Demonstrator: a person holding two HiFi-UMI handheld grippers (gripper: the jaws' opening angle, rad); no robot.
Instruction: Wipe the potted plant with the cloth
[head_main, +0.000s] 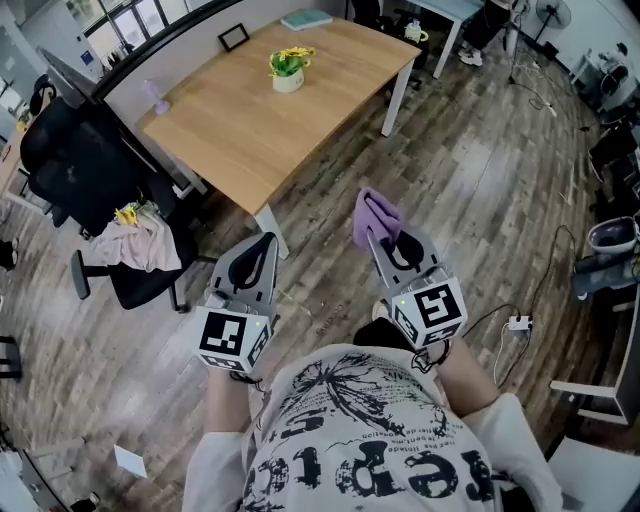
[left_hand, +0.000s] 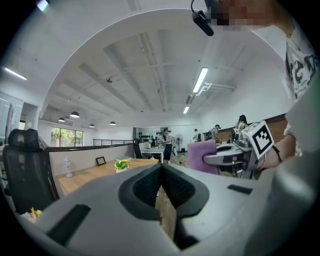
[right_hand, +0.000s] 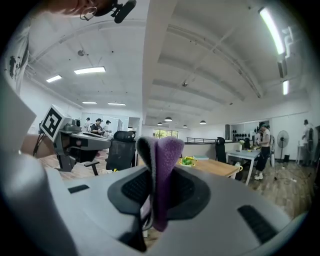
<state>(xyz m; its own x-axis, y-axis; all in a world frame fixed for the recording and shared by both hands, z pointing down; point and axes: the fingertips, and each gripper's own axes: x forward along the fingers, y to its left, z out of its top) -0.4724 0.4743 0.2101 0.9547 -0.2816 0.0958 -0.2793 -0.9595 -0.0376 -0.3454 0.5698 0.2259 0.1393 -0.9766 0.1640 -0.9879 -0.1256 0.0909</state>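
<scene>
Potted plant (head_main: 287, 68) stands on the bench (head_main: 240, 135), well ahead. Right tool (head_main: 374, 234) clamps the purple cloth (head_main: 376, 214); left tool (head_main: 267, 240) is closed, empty. Next, probably: approach.

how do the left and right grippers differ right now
The left gripper is shut on nothing, its jaws pressed together; the right gripper is shut on the folded purple cloth.
The left gripper's tips are bare; the cloth stands up past the right gripper's tips and blocks part of its view.
Both are grey, carry marker cubes and point towards the table with the potted plant.
</scene>
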